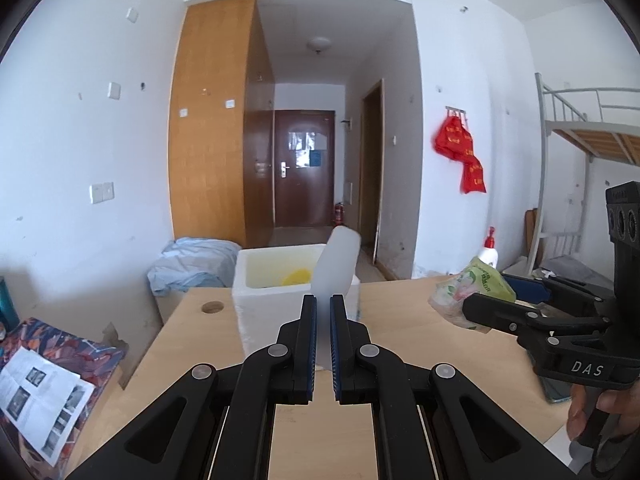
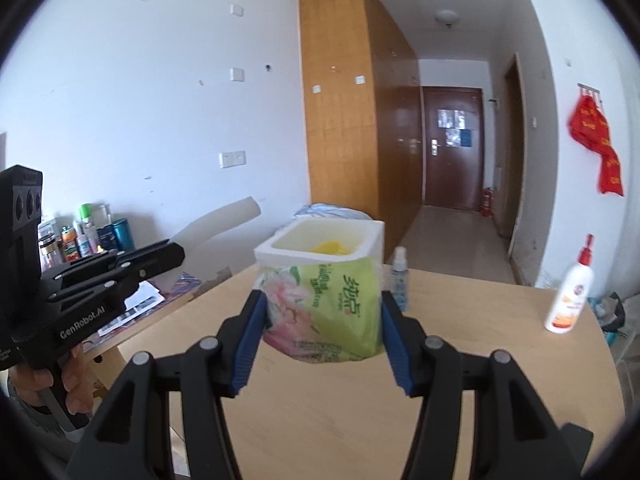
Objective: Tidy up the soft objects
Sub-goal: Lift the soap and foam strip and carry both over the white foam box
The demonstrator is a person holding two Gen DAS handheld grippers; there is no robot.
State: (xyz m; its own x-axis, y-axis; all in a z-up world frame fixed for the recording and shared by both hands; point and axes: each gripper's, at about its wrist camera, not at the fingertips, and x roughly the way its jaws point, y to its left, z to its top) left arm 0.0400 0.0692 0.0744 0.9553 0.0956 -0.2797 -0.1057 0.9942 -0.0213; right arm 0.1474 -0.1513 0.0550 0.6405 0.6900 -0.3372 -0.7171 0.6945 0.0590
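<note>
Left gripper is clamped on a translucent white foam sheet, jaws nearly together with the sheet pinched between the blue pads; sheet sticks up and forward, curling over the near rim of the white foam box. From the right wrist view the same sheet arcs up off the left gripper, held clear of the table. Right gripper is gripping a green tissue pack by both sides, pads pressed into the wrapper, pack lifted above the wooden table just in front of the box. Something yellow lies inside the box; can't tell what it is. Small spray bottle stands just beside the box on its right, white pump bottle with red top stands well apart near the right table edge. Toiletry clutter on a lower surface at left.
</note>
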